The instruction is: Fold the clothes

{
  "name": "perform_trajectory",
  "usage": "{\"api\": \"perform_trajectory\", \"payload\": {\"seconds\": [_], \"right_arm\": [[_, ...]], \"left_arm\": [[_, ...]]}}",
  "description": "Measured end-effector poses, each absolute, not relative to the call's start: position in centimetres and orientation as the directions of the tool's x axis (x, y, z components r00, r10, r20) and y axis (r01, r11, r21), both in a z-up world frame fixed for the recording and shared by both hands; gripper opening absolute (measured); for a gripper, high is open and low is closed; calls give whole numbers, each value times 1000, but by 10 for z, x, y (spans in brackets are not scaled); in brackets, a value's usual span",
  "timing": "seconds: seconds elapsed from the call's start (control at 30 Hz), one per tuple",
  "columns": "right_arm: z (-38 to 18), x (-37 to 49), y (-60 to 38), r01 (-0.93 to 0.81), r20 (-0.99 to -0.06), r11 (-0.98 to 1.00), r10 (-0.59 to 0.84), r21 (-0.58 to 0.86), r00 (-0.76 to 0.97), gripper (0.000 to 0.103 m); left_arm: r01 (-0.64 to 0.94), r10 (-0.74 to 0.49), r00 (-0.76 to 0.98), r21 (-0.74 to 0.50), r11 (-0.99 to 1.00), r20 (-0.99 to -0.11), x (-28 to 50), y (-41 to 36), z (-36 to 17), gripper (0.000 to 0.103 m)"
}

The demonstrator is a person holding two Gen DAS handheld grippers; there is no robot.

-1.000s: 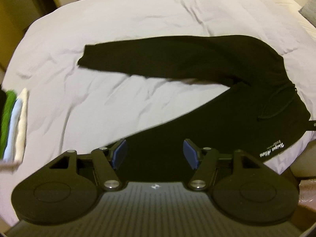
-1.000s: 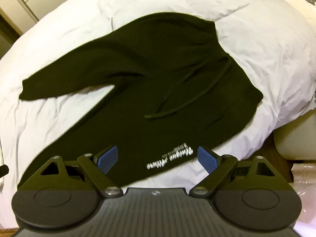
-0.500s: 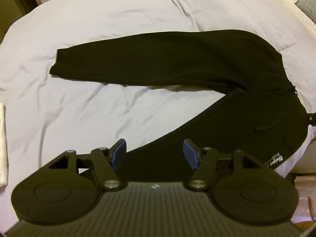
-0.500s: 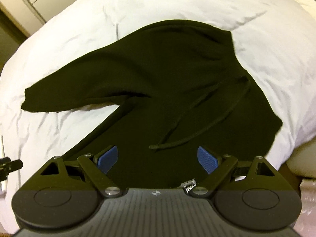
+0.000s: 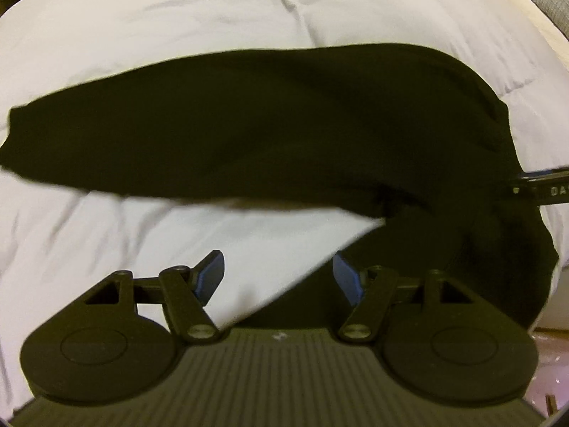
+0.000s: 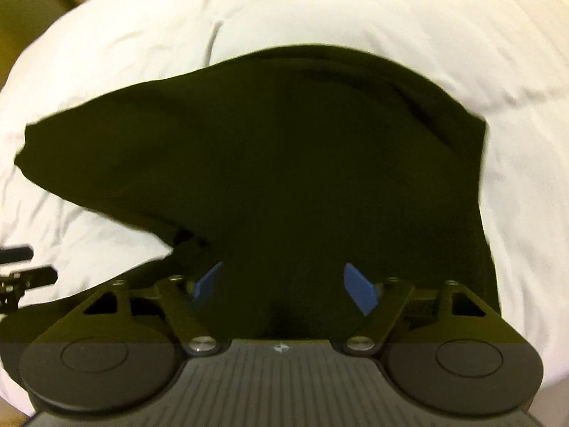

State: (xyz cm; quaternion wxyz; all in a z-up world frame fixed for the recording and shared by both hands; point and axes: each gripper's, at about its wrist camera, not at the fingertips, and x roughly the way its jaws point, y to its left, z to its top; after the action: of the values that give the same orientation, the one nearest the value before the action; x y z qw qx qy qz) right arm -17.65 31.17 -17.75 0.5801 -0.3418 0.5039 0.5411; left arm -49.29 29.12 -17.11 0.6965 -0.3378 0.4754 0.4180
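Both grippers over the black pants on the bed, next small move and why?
Probably lower both onto the near edge of the black pants and pinch. The right gripper has dark fabric showing between its closing jaws, pads not yet pressing; the left gripper stands open straddling the leg's edge over the white duvet. Neither holds cloth, so no fold can start.

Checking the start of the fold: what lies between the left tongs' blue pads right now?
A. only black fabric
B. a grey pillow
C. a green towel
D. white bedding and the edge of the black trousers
D: between the left tongs, white bedding shows beside the black trousers, whose edge crosses the gap.
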Motion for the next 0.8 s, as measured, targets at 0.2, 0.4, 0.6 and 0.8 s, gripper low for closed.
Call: {"api": "perform_trajectory", "payload": {"seconds": [0.2,0.4,0.6,0.8], "right_arm": [[-187,-165,373,-989,-939,37,323,140,-121,71],[-183,-155,428,-979,-911,-181,380,96,-160,61],[-183,-144,467,-944,-901,-321,383,77,-204,51],[-198,-133,493,-904,-926,-428,334,17,-176,51]], "left_arm": [[-862,294,220,-44,504,-930,-469,356,-186,61],[-762,317,240,24,647,-917,-461,433,-202,61],[-667,319,266,65,742,-910,-458,493,-215,59],[-595,297,276,81,800,-914,-460,535,-237,66]]}}
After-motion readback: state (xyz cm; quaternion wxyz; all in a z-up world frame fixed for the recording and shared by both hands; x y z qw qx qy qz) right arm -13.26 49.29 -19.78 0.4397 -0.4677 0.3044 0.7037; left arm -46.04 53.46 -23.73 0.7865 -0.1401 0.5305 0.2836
